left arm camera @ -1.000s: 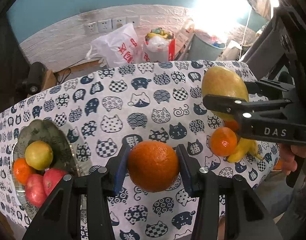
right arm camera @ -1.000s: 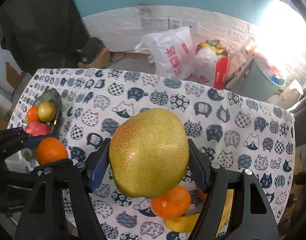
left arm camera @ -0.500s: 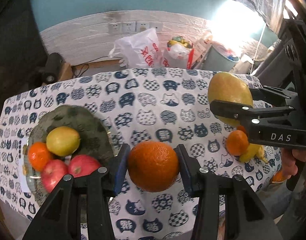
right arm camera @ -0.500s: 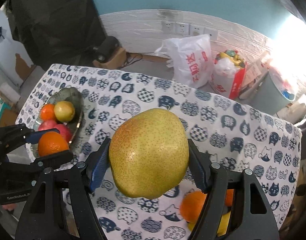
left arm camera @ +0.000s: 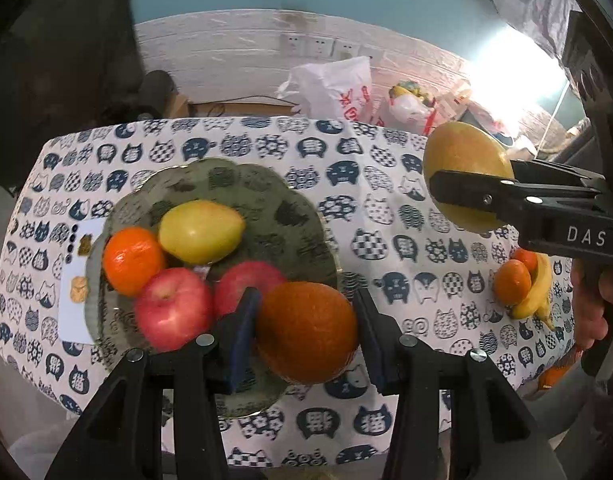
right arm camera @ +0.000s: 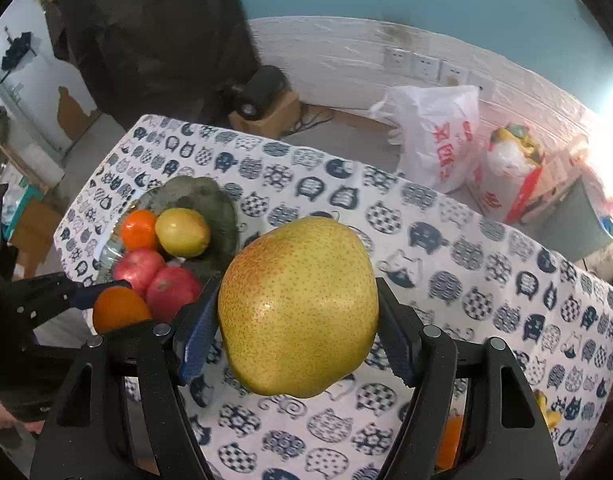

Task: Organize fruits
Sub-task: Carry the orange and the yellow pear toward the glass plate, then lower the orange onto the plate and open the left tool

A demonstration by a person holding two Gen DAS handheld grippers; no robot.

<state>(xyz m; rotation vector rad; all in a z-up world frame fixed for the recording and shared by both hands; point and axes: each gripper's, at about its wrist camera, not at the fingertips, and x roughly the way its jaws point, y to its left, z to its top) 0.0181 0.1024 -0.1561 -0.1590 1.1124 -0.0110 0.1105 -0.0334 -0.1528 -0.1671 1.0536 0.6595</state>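
A cat-print cloth (left arm camera: 346,208) covers the table. The left gripper (left arm camera: 306,332) clamps an orange (left arm camera: 306,332) at lower centre; lower it into the plate's (left arm camera: 298,216) free right side. The right gripper (right arm camera: 298,320) grips a pear (right arm camera: 298,308), waiting.

Surface (left arm camera: 386,216) is covered w/ cloth, matt, printed w/ navy cat heads. Plate (left arm camera: 306,216) looks like glass, grey-green, glossy w/ a moulded pattern. Orange (left arm camera: 306,332) in the left gripper (left arm camera: 304,336): dimpled peel, dull sheen. Pear (right arm camera: 298,308) in the right gripper (right arm camera: 298,324): yellow-green skin, finely speckled, slight gloss. Apples (left arm camera: 174,312): smooth, shiny red. Both grippers: black matt plastic w/ small metal screws; pads (left arm camera: 242,336) blue & ribbed, prob. rubber. Bag (right arm camera: 438,132) behind: thin white plastic, crinkled, glossy. Wall (left arm camera: 226,48): white, rough brick-like texture.
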